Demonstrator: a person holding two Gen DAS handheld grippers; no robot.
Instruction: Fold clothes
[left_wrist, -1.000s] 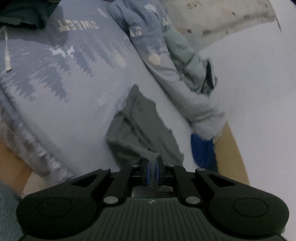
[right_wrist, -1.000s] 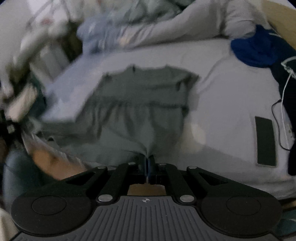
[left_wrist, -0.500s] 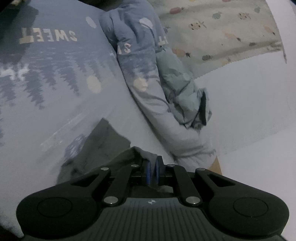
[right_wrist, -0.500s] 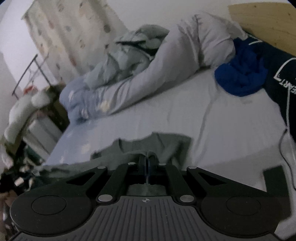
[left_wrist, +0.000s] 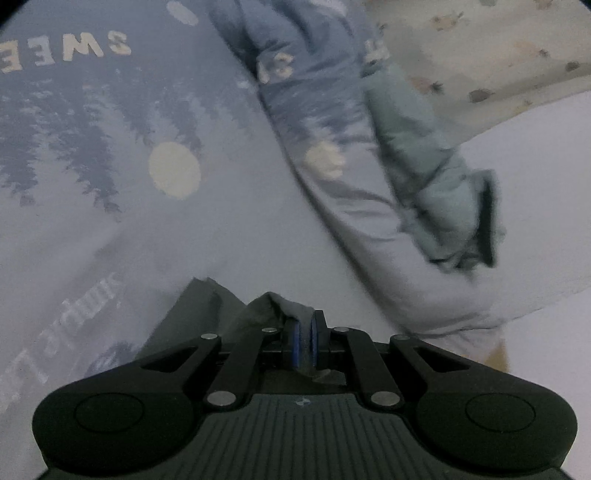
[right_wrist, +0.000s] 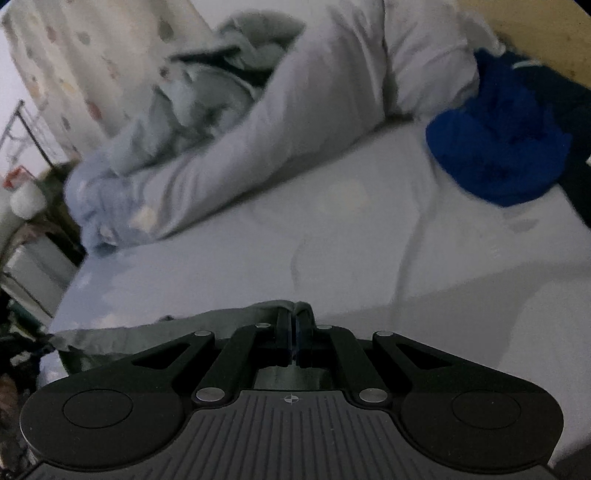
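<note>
a pale printed bed (right_wrist: 369, 236) carries a rolled duvet (right_wrist: 280, 122) and a blue garment (right_wrist: 495, 147). a grey shirt (right_wrist: 177, 328) lies at its near edge, pinched by the left gripper (left_wrist: 304, 332) and right gripper (right_wrist: 294, 325).

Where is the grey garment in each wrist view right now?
Left wrist: grey garment low, left of centre, bunched at the left gripper.
Right wrist: it stretches left from the right gripper, along the bottom.
Shared landmark: rolled duvet across the bed.
</note>
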